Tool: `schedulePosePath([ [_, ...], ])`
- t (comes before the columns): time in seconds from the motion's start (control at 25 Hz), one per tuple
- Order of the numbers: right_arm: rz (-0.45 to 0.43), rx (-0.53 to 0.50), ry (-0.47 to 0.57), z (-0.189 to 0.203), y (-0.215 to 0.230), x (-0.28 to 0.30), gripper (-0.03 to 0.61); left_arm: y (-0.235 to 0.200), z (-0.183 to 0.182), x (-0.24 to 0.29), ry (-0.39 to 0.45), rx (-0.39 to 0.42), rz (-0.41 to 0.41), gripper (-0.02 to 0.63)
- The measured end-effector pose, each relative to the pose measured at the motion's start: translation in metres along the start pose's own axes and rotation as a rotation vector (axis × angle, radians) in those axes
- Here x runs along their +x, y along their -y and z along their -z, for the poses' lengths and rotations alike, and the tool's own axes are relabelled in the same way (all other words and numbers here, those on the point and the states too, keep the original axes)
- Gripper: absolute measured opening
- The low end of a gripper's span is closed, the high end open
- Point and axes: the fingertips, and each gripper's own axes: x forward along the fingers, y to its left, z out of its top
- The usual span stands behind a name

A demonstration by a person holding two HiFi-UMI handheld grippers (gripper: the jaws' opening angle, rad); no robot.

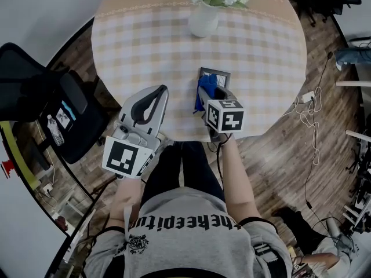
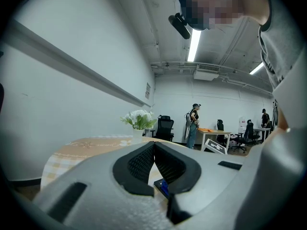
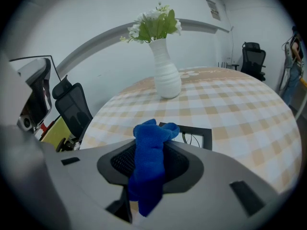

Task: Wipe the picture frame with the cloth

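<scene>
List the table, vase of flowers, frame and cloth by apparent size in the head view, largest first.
1. Table
2. Vase of flowers
3. Frame and cloth: about alike; the frame is partly hidden, so they are left unranked.

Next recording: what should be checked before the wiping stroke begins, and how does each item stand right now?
1. Cloth clamped in the right gripper: ok.
2. Picture frame lying flat on the table, just ahead of the cloth: ok.
3. Cloth touching the frame: cannot tell.
4. Left gripper steadying the frame: not ok; it is shut, empty and off to the frame's left.
5. Vase clear of the frame: ok, it stands apart, farther back.
</scene>
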Motion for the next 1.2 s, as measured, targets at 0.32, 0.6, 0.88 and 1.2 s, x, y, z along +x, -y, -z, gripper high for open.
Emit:
schedulePosePath([
  [0.32, 0.009, -0.01, -0.008, 0.009, -0.002, -0.005, 0.138, 0.002, 0.0, -0.002, 0.004, -0.001, 0.007, 0.017],
  [0.6, 0.012, -0.031, -0.004, 0.017, -0.016, -0.016, 0.138, 0.003, -0.002, -0.006, 0.01, -0.003, 0.026, 0.015],
  [0.88, 0.043, -0.069, -0.01, 0.021, 0.004, -0.028, 0.138, 0.02, -0.004, 0.005, 0.002, 0.005, 0.038, 0.017],
  [1.2, 0.104, -0.098, -0.01, 0.027, 0.018, -0.032, 0.138, 0.017, -0.001, 0.0, 0.005, 0.007, 0.05, 0.017],
])
